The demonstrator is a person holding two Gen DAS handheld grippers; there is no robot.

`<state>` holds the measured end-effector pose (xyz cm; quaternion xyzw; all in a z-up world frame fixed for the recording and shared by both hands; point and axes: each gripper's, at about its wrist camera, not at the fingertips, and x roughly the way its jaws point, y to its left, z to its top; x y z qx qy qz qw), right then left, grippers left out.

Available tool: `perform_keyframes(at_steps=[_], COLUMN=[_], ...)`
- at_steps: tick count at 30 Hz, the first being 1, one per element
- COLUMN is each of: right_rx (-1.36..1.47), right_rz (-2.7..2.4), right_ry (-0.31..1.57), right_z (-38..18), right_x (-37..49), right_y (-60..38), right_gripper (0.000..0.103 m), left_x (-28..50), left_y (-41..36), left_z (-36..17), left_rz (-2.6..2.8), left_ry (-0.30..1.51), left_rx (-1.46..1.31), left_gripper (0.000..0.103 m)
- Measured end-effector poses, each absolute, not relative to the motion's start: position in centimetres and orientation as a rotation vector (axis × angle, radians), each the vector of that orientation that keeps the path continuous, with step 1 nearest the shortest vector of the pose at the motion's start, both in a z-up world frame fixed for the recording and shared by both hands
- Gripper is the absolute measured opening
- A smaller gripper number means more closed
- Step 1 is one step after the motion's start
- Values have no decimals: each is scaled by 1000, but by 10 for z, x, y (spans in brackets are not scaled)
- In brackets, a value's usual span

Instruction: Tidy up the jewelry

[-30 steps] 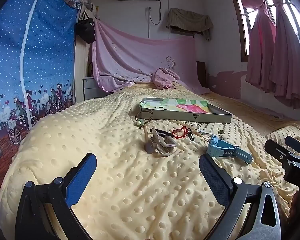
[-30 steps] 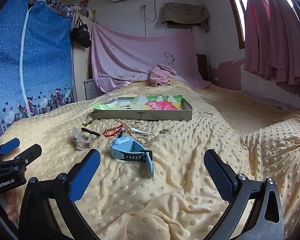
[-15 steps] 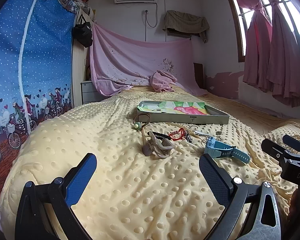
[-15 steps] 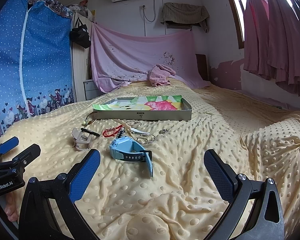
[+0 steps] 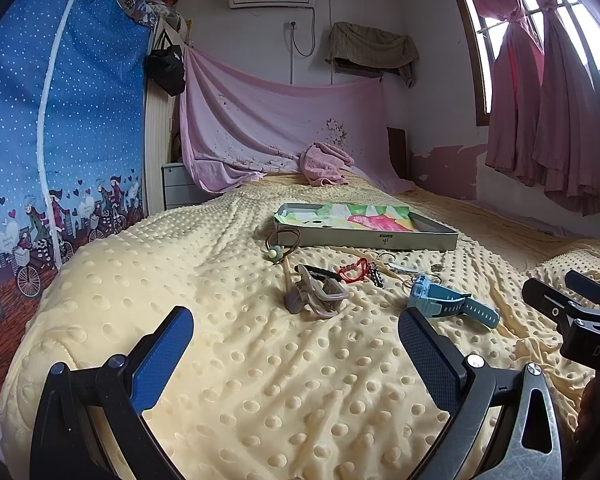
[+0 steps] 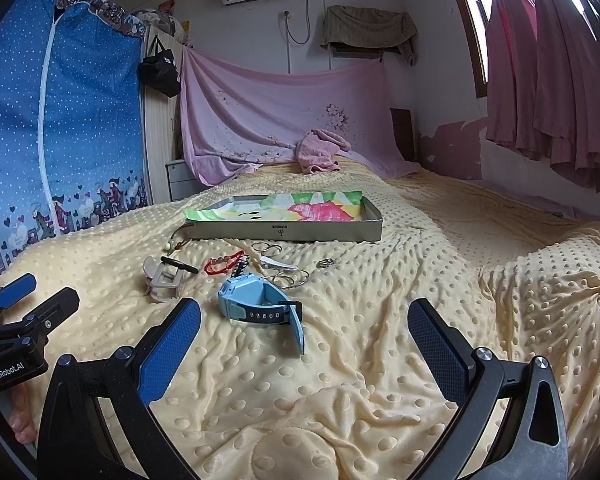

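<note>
Left gripper (image 5: 296, 344): spread wide, empty, low over yellow blanket (image 5: 260, 380).
Right gripper (image 6: 304, 340): spread wide, empty, just short of blue watch (image 6: 256, 304).
Change since earlier frame: left view nearer the items; right view almost unchanged.
Tray (image 6: 284, 230): behind the jewelry, front wall facing grippers.
Jewelry: red bracelet (image 6: 224, 262), rings (image 6: 286, 280), beige clip (image 6: 162, 282), clustered between watch and tray.
Open room: bare blanket right of rings.
Unclear: small ring (image 6: 325, 263) detail.

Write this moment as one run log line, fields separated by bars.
left tool open, empty | right tool open, empty | blue watch on blanket | box behind jewelry
</note>
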<state>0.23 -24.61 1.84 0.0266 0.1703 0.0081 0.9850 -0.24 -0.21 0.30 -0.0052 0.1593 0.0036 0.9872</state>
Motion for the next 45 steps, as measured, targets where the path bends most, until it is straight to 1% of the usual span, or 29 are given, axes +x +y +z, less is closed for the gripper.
perform_keyframes(at_steps=[45], right_rx=[58], right_rz=[16], right_ry=[343], right_z=[19], right_x=[3], right_y=[-251], right_gripper=[102], left_x=[-3], left_y=[-3], left_z=[4], left_rz=[8], left_ry=[320], left_rx=[-14], left_gripper=[103])
